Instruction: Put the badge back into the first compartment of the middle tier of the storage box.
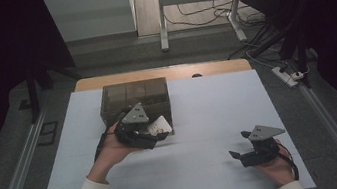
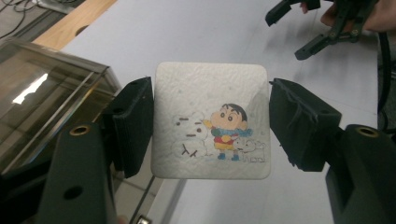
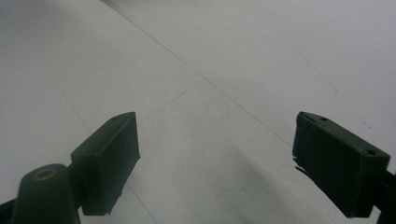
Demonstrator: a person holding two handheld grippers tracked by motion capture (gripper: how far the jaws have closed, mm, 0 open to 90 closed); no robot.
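**Black grippers, cream sleeves**

Each hand carries a matt black gripper: left gripper [image 1: 160, 135], right gripper [image 1: 236, 155]. Both have blocky jaws, brass-ringed screw holes (plain in the gripper views) and a grey three-cornered plate on top. A black cable trails from the right one. The sleeves are cream-white.

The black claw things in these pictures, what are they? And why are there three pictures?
They are hand-held grabbers; a person holds one in each hand. One picture is taken from above the white table. The other two come from small cameras riding on each grabber, looking along its jaws. The left gripper squeezes a square white coaster with a cartoon child and a snowman drawn on it. Beside it stands a see-through brown box. The right gripper is open and holds nothing, with bare table under it.
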